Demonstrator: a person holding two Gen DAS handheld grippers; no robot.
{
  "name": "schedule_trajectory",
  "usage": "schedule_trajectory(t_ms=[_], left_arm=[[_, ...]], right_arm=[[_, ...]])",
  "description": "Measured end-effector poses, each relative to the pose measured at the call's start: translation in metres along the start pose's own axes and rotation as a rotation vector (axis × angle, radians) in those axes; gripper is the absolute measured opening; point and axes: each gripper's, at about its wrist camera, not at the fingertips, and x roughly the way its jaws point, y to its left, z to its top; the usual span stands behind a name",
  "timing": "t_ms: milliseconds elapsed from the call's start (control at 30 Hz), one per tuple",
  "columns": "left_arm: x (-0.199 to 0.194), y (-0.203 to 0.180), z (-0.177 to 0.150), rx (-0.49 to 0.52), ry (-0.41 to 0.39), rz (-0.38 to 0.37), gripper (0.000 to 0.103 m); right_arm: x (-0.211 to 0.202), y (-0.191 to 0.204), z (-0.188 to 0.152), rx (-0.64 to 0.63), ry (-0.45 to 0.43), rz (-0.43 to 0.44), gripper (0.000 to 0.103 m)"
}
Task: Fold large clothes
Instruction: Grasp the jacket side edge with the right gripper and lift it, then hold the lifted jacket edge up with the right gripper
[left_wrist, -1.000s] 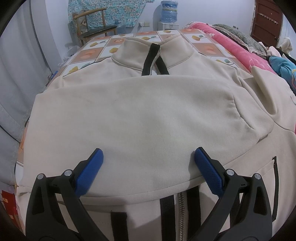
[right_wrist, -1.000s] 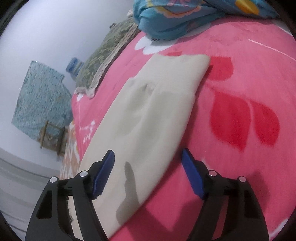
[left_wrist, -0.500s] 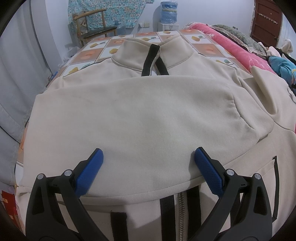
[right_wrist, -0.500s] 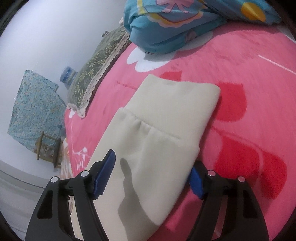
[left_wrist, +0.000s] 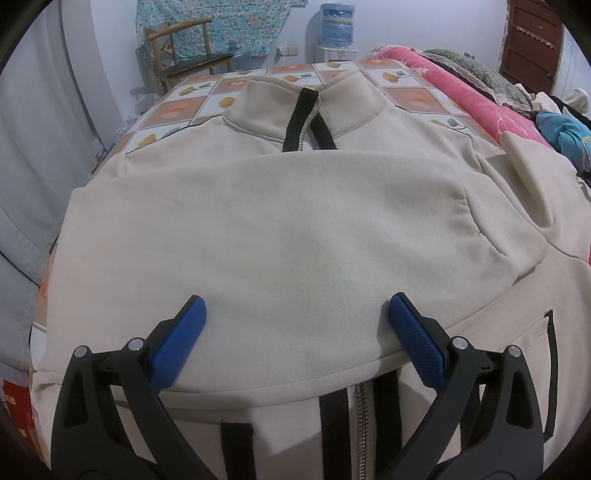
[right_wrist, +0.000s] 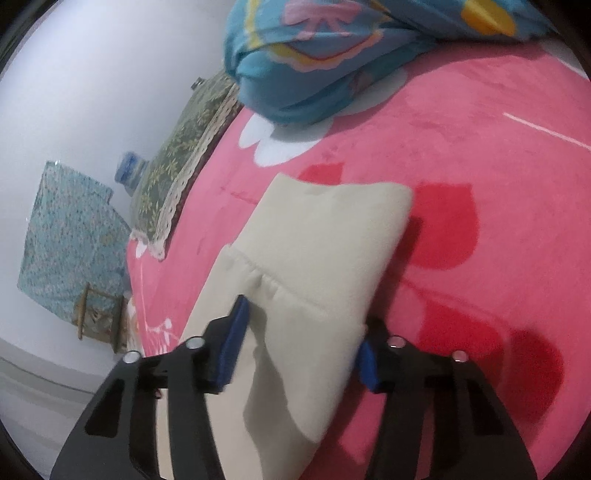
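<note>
A large cream zip jacket (left_wrist: 295, 229) lies spread on the bed, collar at the far end, with one sleeve folded across its chest. My left gripper (left_wrist: 295, 325) hovers open just above that folded sleeve, nothing between its blue pads. In the right wrist view the other cream sleeve (right_wrist: 317, 258) stretches over a pink blanket (right_wrist: 480, 184), cuff pointing away. My right gripper (right_wrist: 303, 328) is closing around this sleeve just behind the cuff. Its left finger (right_wrist: 236, 332) lies on the fabric, its right finger (right_wrist: 367, 363) is tucked at the sleeve's edge. The pads still stand apart.
The jacket rests on a tiled-pattern sheet (left_wrist: 177, 110). A blue patterned bundle (right_wrist: 351, 55) and a green lace-edged pillow (right_wrist: 184, 155) sit on the pink blanket beyond the cuff. A wooden chair (left_wrist: 188, 62) and a water bottle (left_wrist: 338, 18) stand by the far wall.
My right gripper has slid forward along the sleeve toward the cuff, and its jaws have narrowed around the fabric. The left gripper and the jacket body are unchanged.
</note>
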Motion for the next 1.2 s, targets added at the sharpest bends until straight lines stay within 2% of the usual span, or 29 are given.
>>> schedule_trajectory(t_ms=[133, 233, 300, 333, 533, 700, 833, 933, 1133, 1167, 1200], left_arm=[[0.000, 0.000, 0.000, 0.000, -0.001, 0.000, 0.096], [0.000, 0.000, 0.000, 0.000, -0.001, 0.000, 0.096], [0.000, 0.000, 0.000, 0.000, -0.001, 0.000, 0.096], [0.000, 0.000, 0.000, 0.000, -0.001, 0.000, 0.096], [0.000, 0.000, 0.000, 0.002, -0.005, -0.002, 0.096], [0.000, 0.000, 0.001, 0.015, -0.005, -0.013, 0.096], [-0.003, 0.006, 0.005, 0.014, 0.017, -0.052, 0.096], [-0.016, 0.014, 0.005, -0.005, -0.020, -0.061, 0.095], [-0.060, 0.041, 0.005, -0.011, -0.124, -0.013, 0.095], [-0.067, 0.049, 0.004, -0.015, -0.137, 0.002, 0.094], [-0.070, 0.053, 0.003, -0.018, -0.140, 0.011, 0.088]], right_arm=[[-0.001, -0.010, 0.003, 0.046, -0.006, 0.014, 0.033], [-0.005, -0.007, 0.001, 0.017, -0.007, -0.006, 0.025], [-0.008, -0.005, -0.001, 0.004, -0.003, -0.006, 0.015], [-0.011, -0.003, -0.002, -0.003, -0.001, -0.004, 0.014], [-0.045, 0.026, -0.013, -0.122, -0.035, 0.016, 0.012], [-0.090, 0.075, -0.037, -0.306, -0.088, 0.035, 0.012], [-0.129, 0.117, -0.062, -0.452, -0.142, 0.074, 0.012], [-0.153, 0.143, -0.082, -0.524, -0.175, 0.119, 0.012], [-0.175, 0.193, -0.136, -0.678, -0.212, 0.187, 0.012], [-0.176, 0.206, -0.151, -0.720, -0.216, 0.196, 0.012], [-0.177, 0.213, -0.164, -0.750, -0.216, 0.206, 0.012]])
